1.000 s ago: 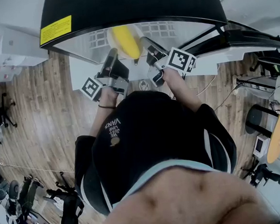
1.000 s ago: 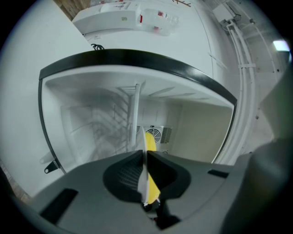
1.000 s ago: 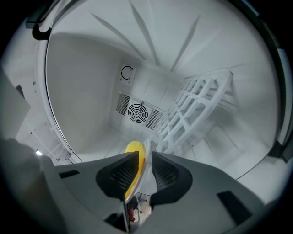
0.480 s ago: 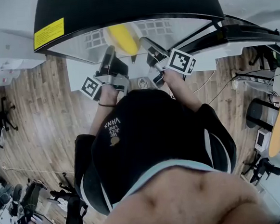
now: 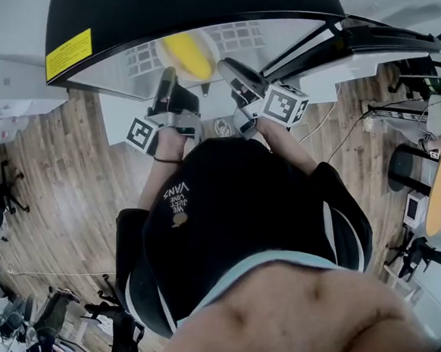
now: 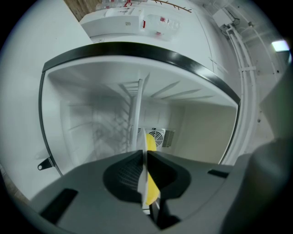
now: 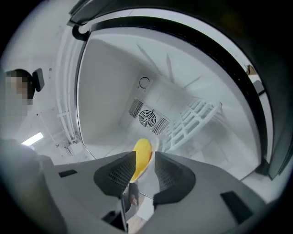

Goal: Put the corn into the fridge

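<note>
My left gripper (image 6: 144,154) is clenched on the thin white rim of the plate (image 6: 141,180) — the rim sits edge-on between the pads. The corn (image 5: 186,52) lies yellow on that plate, inside the mouth of the open fridge (image 5: 192,6), just past both grippers' tips. My right gripper (image 7: 145,155) has just been opening its jaws. They stand apart now — plate edge and corn show in the gap, pads not pressing on either. Behind the corn there is a round fan vent (image 7: 148,118) on the back wall, with a white wire rack (image 7: 194,116) beside it.
</note>
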A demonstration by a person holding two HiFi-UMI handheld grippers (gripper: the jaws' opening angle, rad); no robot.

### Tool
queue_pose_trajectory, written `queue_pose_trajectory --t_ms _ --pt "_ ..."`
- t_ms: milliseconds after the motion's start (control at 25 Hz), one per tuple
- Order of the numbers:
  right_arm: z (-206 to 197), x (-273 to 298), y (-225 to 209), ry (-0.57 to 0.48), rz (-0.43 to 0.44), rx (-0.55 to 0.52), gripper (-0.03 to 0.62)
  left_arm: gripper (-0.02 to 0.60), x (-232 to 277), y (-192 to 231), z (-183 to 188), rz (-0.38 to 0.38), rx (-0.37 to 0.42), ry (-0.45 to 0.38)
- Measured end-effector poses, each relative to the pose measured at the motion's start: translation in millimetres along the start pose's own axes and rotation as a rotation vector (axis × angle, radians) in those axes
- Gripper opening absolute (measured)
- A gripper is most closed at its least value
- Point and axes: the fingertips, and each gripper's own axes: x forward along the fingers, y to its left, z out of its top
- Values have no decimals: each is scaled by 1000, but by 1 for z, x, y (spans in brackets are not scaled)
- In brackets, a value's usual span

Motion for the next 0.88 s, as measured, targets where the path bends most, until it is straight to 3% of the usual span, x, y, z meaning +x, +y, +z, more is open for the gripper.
queue_pose_trajectory --t_ms 640,880 --pt "-16 -12 24 22 -92 -469 209 37 4 1 2 -8 8 -1" --pt "-28 -9 27 71 -125 -576 253 37 6 1 3 -17 1 -2"
